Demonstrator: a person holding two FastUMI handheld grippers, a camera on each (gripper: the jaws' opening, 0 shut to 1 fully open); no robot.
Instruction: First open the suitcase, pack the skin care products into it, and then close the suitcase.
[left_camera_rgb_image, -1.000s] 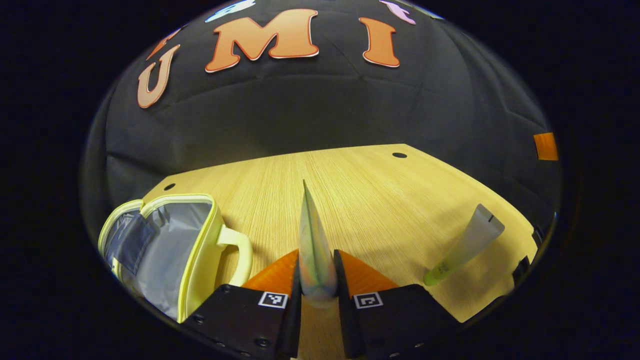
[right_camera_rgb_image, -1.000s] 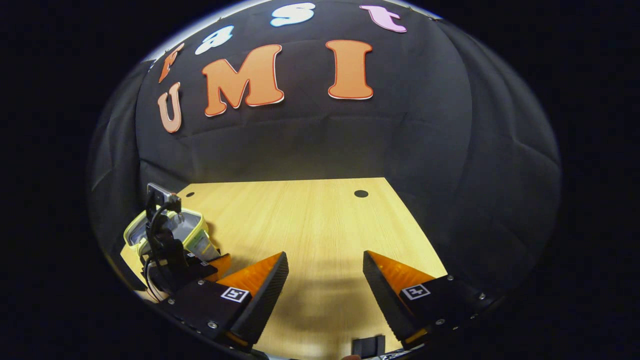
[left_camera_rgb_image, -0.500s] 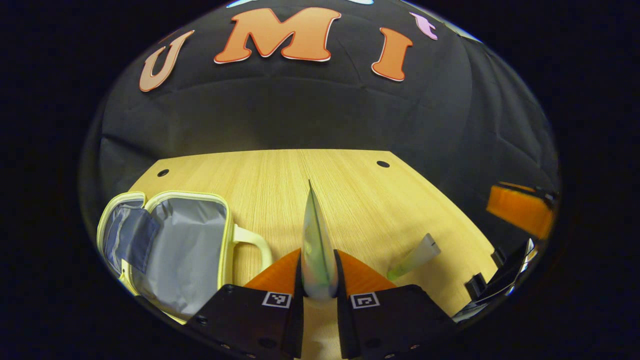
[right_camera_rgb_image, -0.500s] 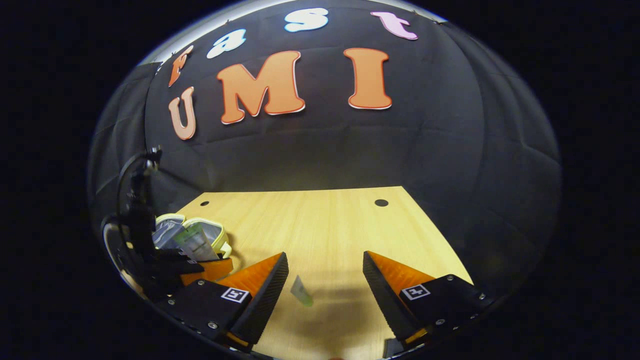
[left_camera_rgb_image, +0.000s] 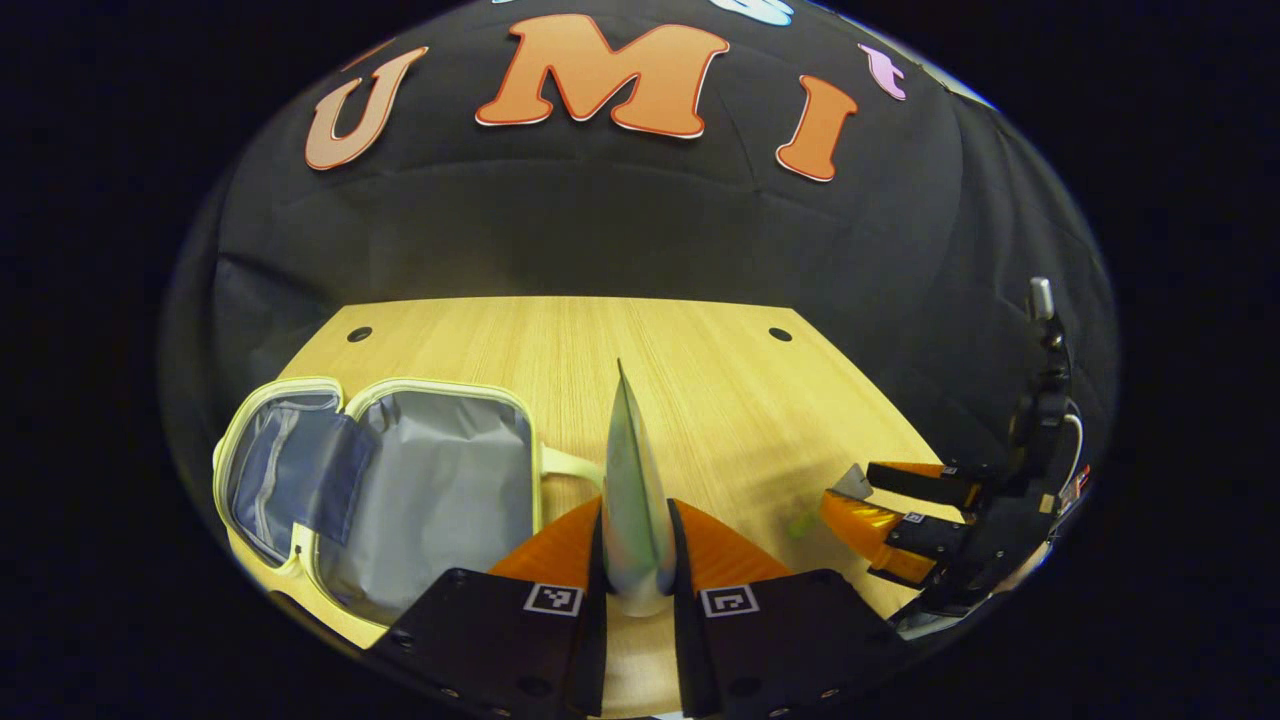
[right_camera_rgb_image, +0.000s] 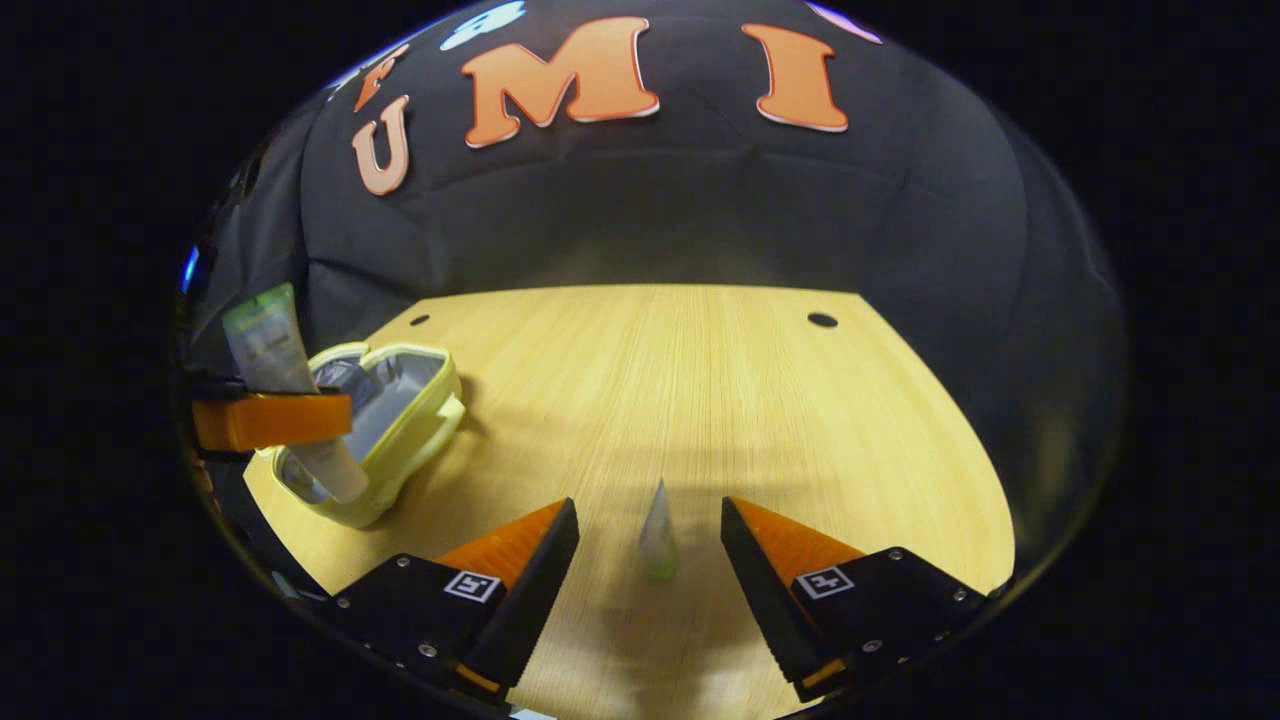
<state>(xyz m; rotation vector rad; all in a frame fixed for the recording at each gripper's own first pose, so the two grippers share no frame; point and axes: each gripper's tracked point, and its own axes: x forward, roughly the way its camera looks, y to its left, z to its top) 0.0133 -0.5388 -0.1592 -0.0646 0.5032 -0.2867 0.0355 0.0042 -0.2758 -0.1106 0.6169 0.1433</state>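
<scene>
**Suitcase open on the table, one tube gripped, a second tube on the wood**

The suitcase (left_camera_rgb_image: 400, 490), a small pale yellow case with a grey lining, is seen lying open on the wooden table (left_camera_rgb_image: 640, 340) at the left of the left gripper view, its lid folded out flat beside the main compartment and its handle turned toward the middle of the table. In the right gripper view the same suitcase (right_camera_rgb_image: 405, 425) is found at the left edge of the table (right_camera_rgb_image: 700, 380).

A flat-ended tube (left_camera_rgb_image: 635, 500) is clamped between both fingers of the left gripper (left_camera_rgb_image: 637, 560), which are closed on its lower part; the tube's crimped end points away from the camera, just right of the case. From the right gripper view the gripped tube (right_camera_rgb_image: 268, 350) is seen upright, held in front of the suitcase.

A second tube (right_camera_rgb_image: 658, 530), small with a greenish cap end, is seen lying on the bare wood, well apart from the suitcase. It lies between the spread fingers of the right gripper (right_camera_rgb_image: 650, 560), whose jaws are open and touch nothing. In the left gripper view this second tube (left_camera_rgb_image: 840, 490) is partly hidden behind the right gripper (left_camera_rgb_image: 880, 500).
</scene>
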